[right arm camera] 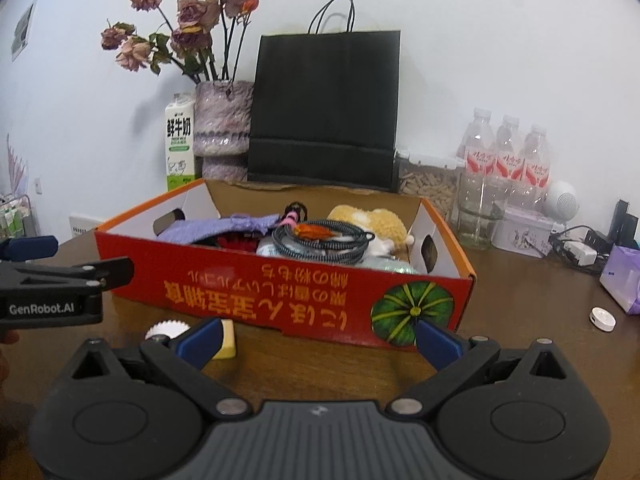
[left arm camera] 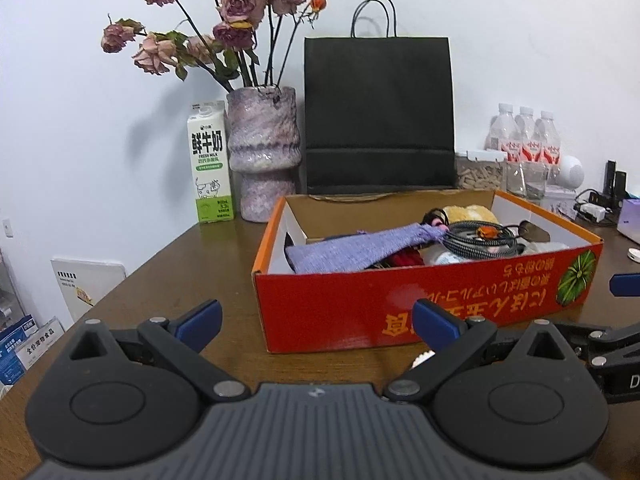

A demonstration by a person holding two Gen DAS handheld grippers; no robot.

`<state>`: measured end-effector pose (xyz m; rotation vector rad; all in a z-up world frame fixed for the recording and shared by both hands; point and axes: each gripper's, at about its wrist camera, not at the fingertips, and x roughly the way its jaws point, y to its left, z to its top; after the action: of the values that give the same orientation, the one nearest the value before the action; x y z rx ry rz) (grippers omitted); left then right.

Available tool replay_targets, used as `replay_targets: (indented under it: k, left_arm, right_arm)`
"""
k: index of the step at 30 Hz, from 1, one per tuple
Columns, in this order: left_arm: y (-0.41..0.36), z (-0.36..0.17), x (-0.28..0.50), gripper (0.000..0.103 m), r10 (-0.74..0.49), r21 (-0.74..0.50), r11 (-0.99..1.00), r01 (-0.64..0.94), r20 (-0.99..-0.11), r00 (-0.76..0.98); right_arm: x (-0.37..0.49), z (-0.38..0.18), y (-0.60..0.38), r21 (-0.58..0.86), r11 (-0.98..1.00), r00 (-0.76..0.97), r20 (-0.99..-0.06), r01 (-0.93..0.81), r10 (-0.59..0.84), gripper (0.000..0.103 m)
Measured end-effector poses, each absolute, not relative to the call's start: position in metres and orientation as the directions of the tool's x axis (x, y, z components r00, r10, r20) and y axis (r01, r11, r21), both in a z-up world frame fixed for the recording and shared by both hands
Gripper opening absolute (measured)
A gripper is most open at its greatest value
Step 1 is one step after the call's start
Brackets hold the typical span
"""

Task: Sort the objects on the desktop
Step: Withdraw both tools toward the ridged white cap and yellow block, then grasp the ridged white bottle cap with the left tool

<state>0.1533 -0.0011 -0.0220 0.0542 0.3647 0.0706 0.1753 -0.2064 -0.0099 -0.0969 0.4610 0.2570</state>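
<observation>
A red cardboard box (left arm camera: 360,304) (right arm camera: 260,292) stands on the brown table. It holds a purple knitted pouch (left arm camera: 352,248) (right arm camera: 208,228), a coiled black cable (left arm camera: 476,242) (right arm camera: 320,240), a yellow plush toy (right arm camera: 376,220) and other small items. My left gripper (left arm camera: 316,322) is open and empty, just in front of the box. My right gripper (right arm camera: 318,338) is open and empty, also before the box front. A white ridged cap (right arm camera: 166,330) and a yellow block (right arm camera: 226,340) lie on the table by my right gripper's left finger.
A vase of dried roses (left arm camera: 264,152), a milk carton (left arm camera: 210,164) and a black paper bag (left arm camera: 380,116) stand behind the box. Water bottles (right arm camera: 506,152), a glass, a tin, a charger and a purple packet (right arm camera: 622,276) sit at right. A white round disc (right arm camera: 603,319) lies nearby.
</observation>
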Motion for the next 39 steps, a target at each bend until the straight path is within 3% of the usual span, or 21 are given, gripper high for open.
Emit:
replay_targets:
  k: [15, 21, 29, 39]
  left_arm:
    - [-0.022, -0.038, 0.172, 0.103, -0.006, 0.111, 0.991, 0.079, -0.546, 0.838]
    - [-0.029, -0.046, 0.187, 0.103, -0.013, 0.095, 0.991, 0.090, -0.616, 0.788]
    - [-0.024, -0.049, 0.201, 0.103, -0.038, 0.010, 0.998, 0.059, -0.644, 0.764]
    - [-0.026, -0.049, 0.206, 0.103, -0.031, 0.010, 0.999, 0.049, -0.646, 0.763]
  right_arm:
    - [0.197, -0.030, -0.215, -0.020, 0.978, 0.765, -0.627, -0.206, 0.148, 0.103]
    - [0.200, -0.035, -0.222, 0.004, 0.981, 0.747, -0.647, -0.194, 0.151, 0.103]
    - [0.201, -0.036, -0.222, 0.017, 0.979, 0.748, -0.643, -0.201, 0.164, 0.103]
    - [0.202, -0.036, -0.220, 0.016, 0.977, 0.746, -0.643, -0.213, 0.173, 0.103]
